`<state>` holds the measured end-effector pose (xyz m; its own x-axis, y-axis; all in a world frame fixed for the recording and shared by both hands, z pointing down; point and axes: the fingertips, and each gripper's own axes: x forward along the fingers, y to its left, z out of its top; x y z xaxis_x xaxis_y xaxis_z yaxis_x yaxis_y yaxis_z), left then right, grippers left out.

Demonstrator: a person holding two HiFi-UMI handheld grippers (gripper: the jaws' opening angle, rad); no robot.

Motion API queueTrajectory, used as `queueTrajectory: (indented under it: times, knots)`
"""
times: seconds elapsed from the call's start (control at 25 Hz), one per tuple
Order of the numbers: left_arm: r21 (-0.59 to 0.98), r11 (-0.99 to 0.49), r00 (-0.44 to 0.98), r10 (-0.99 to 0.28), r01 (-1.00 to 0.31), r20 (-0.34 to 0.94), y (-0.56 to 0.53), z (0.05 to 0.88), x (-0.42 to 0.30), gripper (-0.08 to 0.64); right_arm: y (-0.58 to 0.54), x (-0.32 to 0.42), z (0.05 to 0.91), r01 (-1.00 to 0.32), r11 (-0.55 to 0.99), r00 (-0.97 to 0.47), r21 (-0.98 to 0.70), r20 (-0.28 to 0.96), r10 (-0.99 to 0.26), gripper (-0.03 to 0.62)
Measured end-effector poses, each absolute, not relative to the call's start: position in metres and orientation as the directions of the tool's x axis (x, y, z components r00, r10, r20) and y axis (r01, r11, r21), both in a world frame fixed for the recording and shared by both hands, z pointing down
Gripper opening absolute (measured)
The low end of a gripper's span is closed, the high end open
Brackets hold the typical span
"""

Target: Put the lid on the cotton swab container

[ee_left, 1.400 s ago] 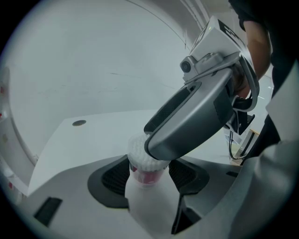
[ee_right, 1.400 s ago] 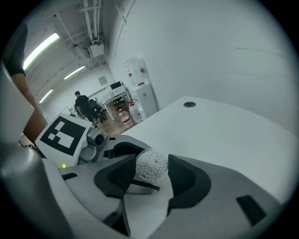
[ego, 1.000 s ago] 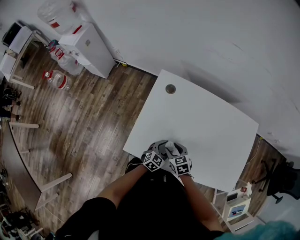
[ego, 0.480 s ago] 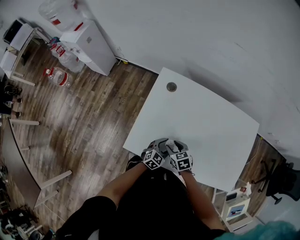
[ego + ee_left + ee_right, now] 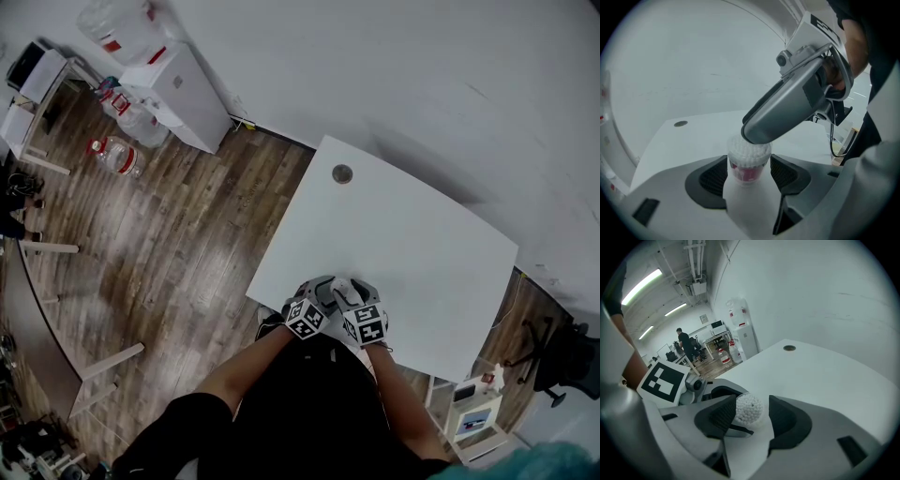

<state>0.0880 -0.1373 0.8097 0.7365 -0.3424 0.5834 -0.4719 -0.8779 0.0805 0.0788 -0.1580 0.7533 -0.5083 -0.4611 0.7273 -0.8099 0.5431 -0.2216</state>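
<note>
The cotton swab container (image 5: 749,165) is a small clear tub with a red label and white swab heads at its top. My left gripper (image 5: 749,174) is shut on its body. My right gripper (image 5: 749,414) reaches in from the upper right, its jaws close on either side of the tub's top, where a clear lid (image 5: 750,146) sits over the swab heads (image 5: 749,409). The lid is hard to make out. In the head view both grippers, left (image 5: 323,294) and right (image 5: 347,294), meet at the near edge of the white table (image 5: 412,244), and they hide the tub.
A round grommet hole (image 5: 342,173) lies at the table's far left corner. A white water dispenser (image 5: 183,94) and water bottles (image 5: 117,157) stand on the wooden floor to the left. A person (image 5: 684,341) stands far off in the room.
Both grippers stay pressed together at the table's near edge. The right one has shifted very slightly to the right.
</note>
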Motion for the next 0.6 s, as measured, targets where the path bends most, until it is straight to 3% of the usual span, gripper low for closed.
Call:
queueTrajectory:
  times: [0.6]
  knots:
    - [0.109, -0.877, 0.772, -0.346, -0.468, 0.533, -0.113, 0.784, 0.043, 0.279, -0.136, 0.104, 0.74, -0.873, 0.423, -0.453, -0.241, 0.721, -0.525, 0.21]
